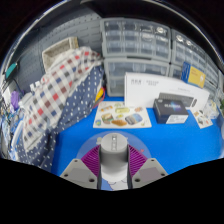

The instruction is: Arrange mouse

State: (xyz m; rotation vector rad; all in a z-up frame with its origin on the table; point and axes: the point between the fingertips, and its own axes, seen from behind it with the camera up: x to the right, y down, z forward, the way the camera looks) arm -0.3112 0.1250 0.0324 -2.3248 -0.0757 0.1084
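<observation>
The tongs are closed on a grey, rounded mouse, apparently pressed by both purple pads, above the blue counter.

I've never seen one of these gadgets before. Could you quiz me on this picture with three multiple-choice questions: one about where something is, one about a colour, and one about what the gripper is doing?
1. Where is the white box?
A. Between the fingers
B. Beyond the fingers, on the table
C. In the person's hand

2. What colour is the table top?
A. Blue
B. Red
C. Green

3. What is the gripper doing?
A. Open, holding nothing
B. Shut on the mouse
C. Shut on the box

Answers:
1 B: the box stands on the table, well ahead of the fingers.
2 A: the surface around the box is plainly blue.
3 B: the gripper has both purple pads pressed against the grey mouse.
</observation>
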